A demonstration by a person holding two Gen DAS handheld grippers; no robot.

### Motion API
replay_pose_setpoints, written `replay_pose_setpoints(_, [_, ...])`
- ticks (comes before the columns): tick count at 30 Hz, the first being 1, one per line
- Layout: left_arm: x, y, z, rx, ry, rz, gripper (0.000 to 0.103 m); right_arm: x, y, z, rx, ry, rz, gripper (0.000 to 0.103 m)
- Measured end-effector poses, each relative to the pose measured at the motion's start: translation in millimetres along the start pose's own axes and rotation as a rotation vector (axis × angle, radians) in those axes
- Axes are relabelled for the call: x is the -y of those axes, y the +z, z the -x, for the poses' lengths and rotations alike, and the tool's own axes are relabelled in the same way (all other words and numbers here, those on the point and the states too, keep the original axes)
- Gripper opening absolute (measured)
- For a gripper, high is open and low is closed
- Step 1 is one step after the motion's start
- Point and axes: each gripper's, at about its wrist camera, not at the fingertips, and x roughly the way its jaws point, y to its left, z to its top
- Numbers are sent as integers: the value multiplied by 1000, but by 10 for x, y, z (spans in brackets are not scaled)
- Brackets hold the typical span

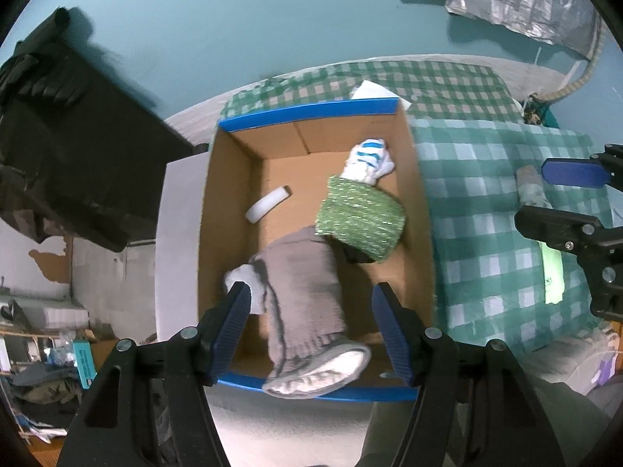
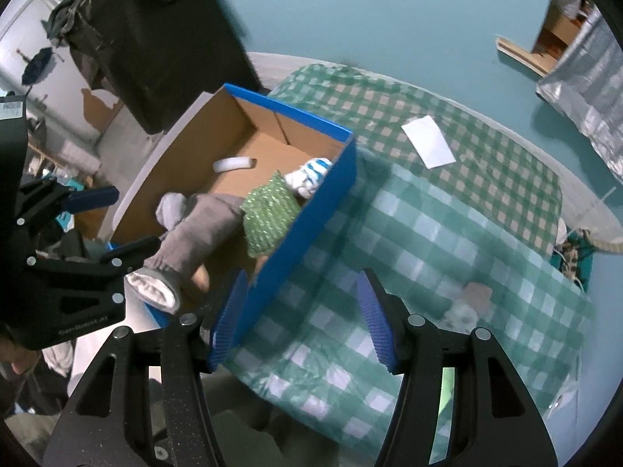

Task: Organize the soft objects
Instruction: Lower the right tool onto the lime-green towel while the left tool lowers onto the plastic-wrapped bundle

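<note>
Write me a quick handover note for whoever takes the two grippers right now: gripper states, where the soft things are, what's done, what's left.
Left gripper: open, empty, over the near end of the blue-edged cardboard box.
Right gripper: open, empty, at the box's outer right wall, above the green checked cloth.
In the box: long grey sock, its cuff draped over the near rim; green knitted piece; blue-and-white striped sock; a white roll.
Left: a small grey-brown soft item lies on the cloth; tuck the grey cuff inside.
</note>
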Motion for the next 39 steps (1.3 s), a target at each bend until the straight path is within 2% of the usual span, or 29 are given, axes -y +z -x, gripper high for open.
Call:
replay_pose_setpoints(3, [112,12,14,-2,-9,-15,66,97,-102,91,41,-38,-23,59])
replay_pose_setpoints(8, [304,41,33,-5,-31,-42,66,284,-271,152,42,-50,-81,59])
replay_pose_setpoints(22, [887,60,-85,-42,-88,-123,66,983,-979,53,-34,-158,-288,59])
replay_pose_setpoints(31, [1280,44,-177,-61,-120,-202,67,1287,-1365,-90,-73,-214,-361,59])
replay_pose_setpoints(39, [1574,85,-276,-55,-148,-242,70,1484,-1590,-347,-99,-217,-393,59])
